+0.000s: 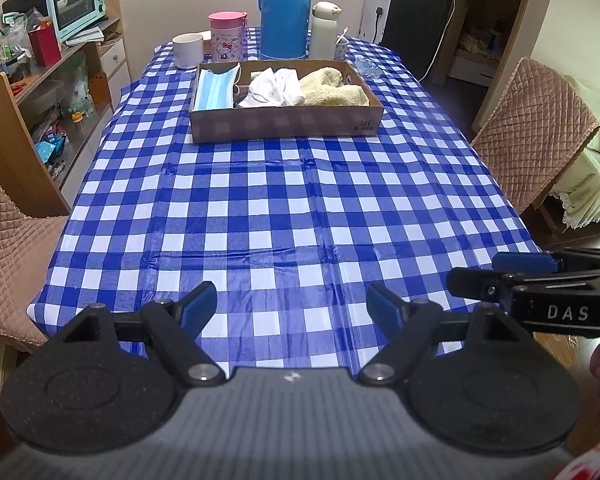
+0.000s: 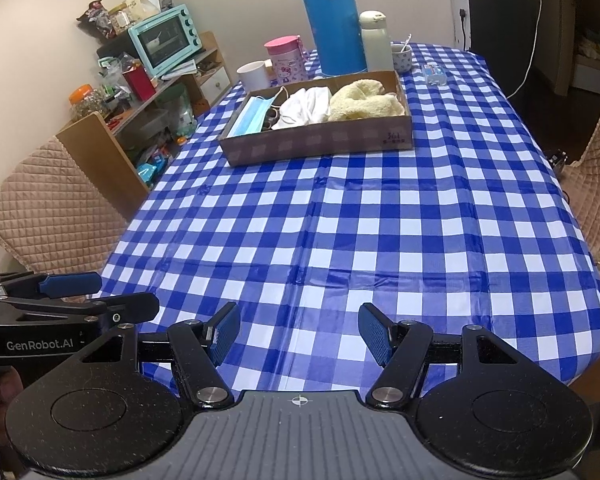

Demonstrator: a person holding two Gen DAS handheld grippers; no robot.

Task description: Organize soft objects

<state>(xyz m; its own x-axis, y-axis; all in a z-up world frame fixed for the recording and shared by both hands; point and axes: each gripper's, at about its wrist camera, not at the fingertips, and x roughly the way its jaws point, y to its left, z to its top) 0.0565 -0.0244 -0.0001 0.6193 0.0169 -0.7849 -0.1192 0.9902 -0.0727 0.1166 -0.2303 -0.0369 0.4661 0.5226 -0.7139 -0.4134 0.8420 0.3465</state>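
Left wrist view: set low at the near edge of the checkered tablecloth (image 1: 284,208), facing down its length toward the cardboard box (image 1: 284,124), well off. Right wrist view: just beside it, same heading, angled slightly leftward. Shared: tablecloth, box, blue thermos (image 1: 284,8), mint toaster oven (image 2: 166,38). Each catches the other's gripper at its frame edge.

Blue thermos (image 1: 285,8): top cut off by frame edge. Cardboard box (image 2: 320,142): printed marking too small to read.
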